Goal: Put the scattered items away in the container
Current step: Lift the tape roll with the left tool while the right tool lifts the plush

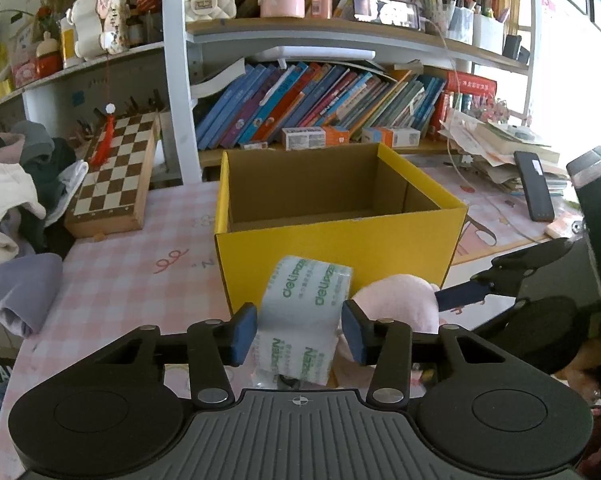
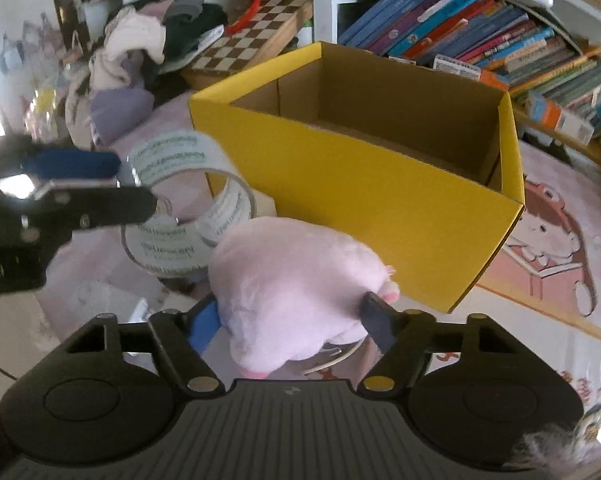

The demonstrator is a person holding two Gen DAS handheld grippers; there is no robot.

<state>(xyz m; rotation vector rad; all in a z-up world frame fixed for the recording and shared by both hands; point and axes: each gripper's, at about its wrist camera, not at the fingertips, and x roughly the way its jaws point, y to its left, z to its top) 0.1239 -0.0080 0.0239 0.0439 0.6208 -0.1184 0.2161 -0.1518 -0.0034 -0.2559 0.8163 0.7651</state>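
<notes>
An open yellow cardboard box (image 1: 340, 240) stands on the pink checked table, and it looks empty; it also shows in the right wrist view (image 2: 360, 184). My left gripper (image 1: 300, 328) is shut on a roll of clear printed tape (image 1: 304, 312), held just in front of the box's near wall. The tape roll (image 2: 184, 200) and the left gripper (image 2: 100, 184) also show at the left of the right wrist view. My right gripper (image 2: 292, 320) is shut on a pink plush toy (image 2: 296, 284), held beside the tape, near the box's front corner. The plush (image 1: 396, 304) shows right of the tape.
A chessboard box (image 1: 112, 176) and a heap of clothes (image 1: 16, 196) lie at the left. A bookshelf (image 1: 320, 108) stands behind the box. A black phone (image 1: 534, 184) and stacked papers lie at the right. Small items lie on the table under the grippers.
</notes>
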